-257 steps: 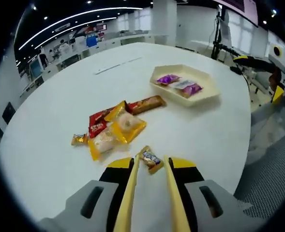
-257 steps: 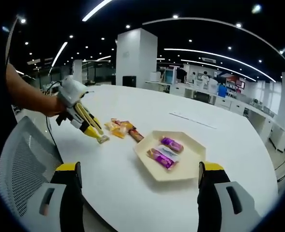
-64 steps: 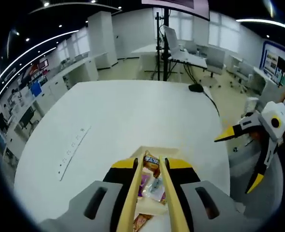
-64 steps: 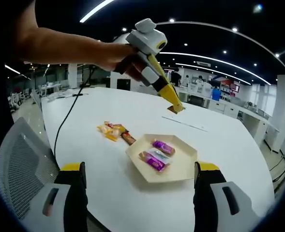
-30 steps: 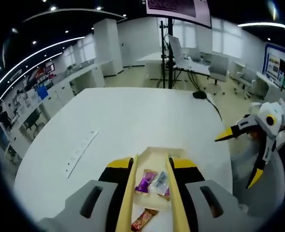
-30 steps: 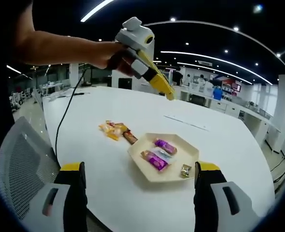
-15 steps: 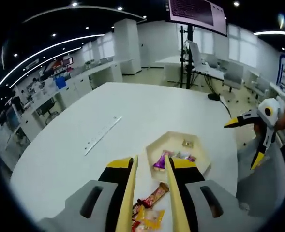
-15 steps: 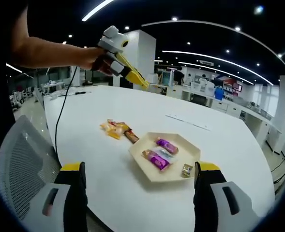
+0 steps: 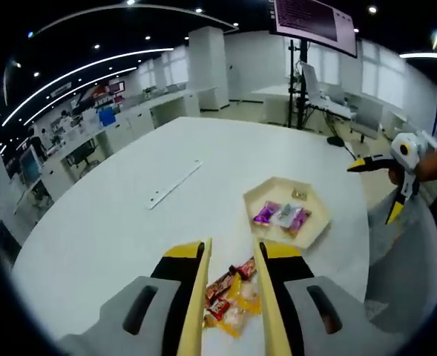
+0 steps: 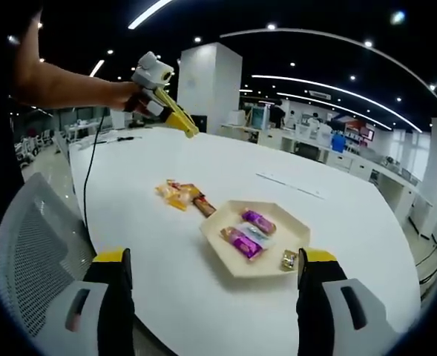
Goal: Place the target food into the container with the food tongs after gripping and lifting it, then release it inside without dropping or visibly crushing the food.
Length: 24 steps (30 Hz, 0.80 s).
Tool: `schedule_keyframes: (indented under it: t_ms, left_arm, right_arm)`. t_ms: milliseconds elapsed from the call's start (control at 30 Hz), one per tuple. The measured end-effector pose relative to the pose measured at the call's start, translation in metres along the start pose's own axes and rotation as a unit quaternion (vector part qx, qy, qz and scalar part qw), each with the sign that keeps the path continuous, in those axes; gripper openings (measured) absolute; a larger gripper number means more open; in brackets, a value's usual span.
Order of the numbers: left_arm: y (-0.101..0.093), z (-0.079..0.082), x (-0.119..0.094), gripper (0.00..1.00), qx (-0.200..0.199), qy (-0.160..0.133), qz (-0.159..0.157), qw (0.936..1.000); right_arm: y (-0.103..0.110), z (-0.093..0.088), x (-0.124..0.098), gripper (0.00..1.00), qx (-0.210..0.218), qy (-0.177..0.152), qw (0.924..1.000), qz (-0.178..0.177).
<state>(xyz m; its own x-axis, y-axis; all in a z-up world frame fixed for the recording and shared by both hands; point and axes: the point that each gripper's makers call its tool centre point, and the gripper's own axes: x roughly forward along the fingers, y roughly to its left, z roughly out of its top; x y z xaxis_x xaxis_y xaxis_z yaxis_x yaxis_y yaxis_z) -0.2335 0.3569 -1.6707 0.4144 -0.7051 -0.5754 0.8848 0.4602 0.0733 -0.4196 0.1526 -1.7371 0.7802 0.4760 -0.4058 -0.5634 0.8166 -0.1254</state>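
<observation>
Target food: small gold-wrapped candy (image 10: 288, 260), in tray (image 10: 225, 222) at its edge; too small to tell its long axis.
Tray: cream, hexagonal, on white table (image 9: 114, 222); holds purple packets (image 9: 265, 213) too.
Left tongs (image 9: 229, 256): slightly parted, nothing gripped, above snack pile (image 9: 229, 297).
Right tongs (image 10: 211, 278): spread wide, nothing gripped.

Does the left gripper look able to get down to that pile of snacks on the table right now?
Probably yes. The left gripper hangs above the snack pile, empty with a narrow gap between its jaws, and nothing lies between them. The right gripper is off to the side.
</observation>
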Motion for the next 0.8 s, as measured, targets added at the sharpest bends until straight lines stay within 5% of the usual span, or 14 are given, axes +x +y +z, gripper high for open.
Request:
schedule_keyframes:
  t_ms: [567,800]
  left_arm:
    - [0.022,-0.046,-0.043,0.27,-0.011,0.007,0.046,0.9989]
    - [0.034,-0.073,-0.060,0.27,-0.019,0.014,0.056,0.9981]
  right_arm:
    - [0.006,0.000,0.001,0.94,0.033,-0.004,0.9992,0.023]
    - [0.010,0.001,0.003,0.96,0.013,-0.002,0.9996,0.026]
